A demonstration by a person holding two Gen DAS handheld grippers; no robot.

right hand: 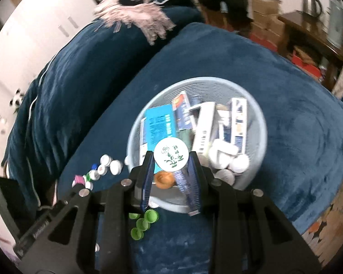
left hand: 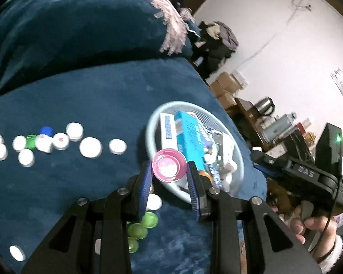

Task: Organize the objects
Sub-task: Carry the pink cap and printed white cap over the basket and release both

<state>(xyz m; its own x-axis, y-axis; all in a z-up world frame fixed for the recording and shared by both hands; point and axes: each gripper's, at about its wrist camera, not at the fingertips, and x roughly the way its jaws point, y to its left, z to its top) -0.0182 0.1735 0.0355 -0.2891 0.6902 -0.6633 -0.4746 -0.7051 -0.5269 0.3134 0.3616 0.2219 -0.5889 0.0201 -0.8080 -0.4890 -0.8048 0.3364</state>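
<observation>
Left wrist: left gripper (left hand: 169,171) clamps pink cap (left hand: 169,165) over basket (left hand: 239,159).

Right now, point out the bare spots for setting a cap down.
Bare blanket lies right of the basket, and behind the white caps toward the cushion. Crowded: the basket, the cap row, and the green caps near the tongs.
</observation>
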